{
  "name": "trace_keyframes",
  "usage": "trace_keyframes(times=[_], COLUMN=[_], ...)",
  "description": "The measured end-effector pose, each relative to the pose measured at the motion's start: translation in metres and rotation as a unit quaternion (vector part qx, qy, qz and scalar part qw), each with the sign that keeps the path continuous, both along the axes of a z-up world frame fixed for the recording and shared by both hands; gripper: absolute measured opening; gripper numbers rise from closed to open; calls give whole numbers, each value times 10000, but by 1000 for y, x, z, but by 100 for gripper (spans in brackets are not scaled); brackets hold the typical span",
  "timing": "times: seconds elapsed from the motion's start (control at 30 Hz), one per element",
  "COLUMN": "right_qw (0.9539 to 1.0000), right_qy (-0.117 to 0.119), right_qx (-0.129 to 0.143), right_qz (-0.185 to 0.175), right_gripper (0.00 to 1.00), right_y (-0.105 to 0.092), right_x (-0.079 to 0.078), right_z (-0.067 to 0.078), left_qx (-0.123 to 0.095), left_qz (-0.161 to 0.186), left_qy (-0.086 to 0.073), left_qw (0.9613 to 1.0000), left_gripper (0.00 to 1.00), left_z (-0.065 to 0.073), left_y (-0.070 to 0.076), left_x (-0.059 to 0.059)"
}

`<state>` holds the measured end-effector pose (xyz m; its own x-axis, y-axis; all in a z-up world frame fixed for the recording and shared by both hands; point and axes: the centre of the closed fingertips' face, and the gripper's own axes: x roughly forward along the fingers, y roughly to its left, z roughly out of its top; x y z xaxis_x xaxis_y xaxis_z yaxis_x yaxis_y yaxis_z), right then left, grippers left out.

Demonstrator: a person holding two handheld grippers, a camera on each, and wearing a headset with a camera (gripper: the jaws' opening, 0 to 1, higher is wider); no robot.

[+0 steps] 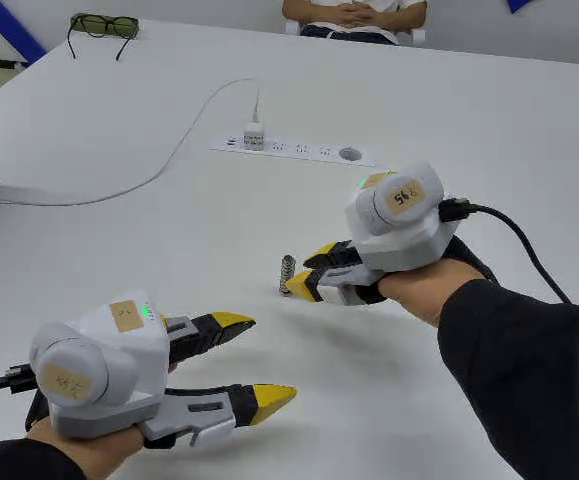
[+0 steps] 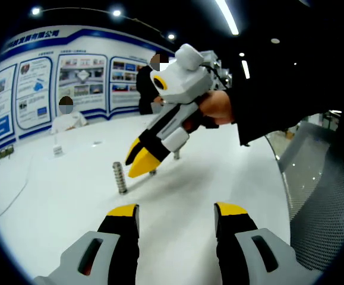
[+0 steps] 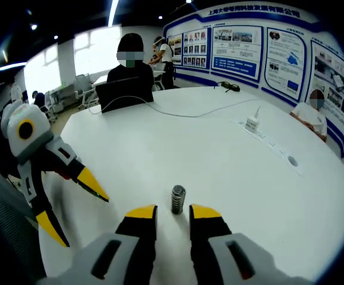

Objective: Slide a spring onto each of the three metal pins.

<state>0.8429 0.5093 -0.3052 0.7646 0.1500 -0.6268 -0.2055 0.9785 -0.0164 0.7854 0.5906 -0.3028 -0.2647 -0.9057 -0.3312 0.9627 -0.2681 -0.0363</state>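
Squarely ahead of the right gripper (image 3: pixel 173 211), upright on the white table (image 1: pixel 469 120): a small coiled spring (image 3: pixel 178 199), just beyond the yellow tips and not yet touched. Jaws there parted only narrowly, holding nothing. Nearer the wearer, the left gripper (image 1: pixel 269 358) hovering low over the tabletop, jaws spread wide, likewise empty. Already seated over a pin or not: impossible to tell. Probably light, slick steel, firm across its coils yet quick to topple or skitter away. Best pinched gently at mid-height, square-on, without crushing. Well apart toward the far side: a power strip (image 1: pixel 299 150) with a white plug (image 1: pixel 254 135), a pair of glasses (image 1: pixel 102 26) and a seated person (image 1: pixel 354 12). Nothing between tips and spring to block the approach.
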Motion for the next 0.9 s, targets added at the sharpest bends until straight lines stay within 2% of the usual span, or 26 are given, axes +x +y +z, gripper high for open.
trace_keyframes(times=[0.43,0.9], right_qw=[9999,9997], right_qy=[-139,-194], right_qx=[33,77], right_qz=[-43,-146], right_gripper=[25,26], right_y=[5,8], right_x=[-16,-41], right_z=[6,4], left_qx=[-32,-53], left_qz=[7,11], left_qy=[-6,-3], left_qw=[10000,10000], left_gripper=[53,55], left_z=[3,5], left_y=[-2,-3], left_x=[-1,-2])
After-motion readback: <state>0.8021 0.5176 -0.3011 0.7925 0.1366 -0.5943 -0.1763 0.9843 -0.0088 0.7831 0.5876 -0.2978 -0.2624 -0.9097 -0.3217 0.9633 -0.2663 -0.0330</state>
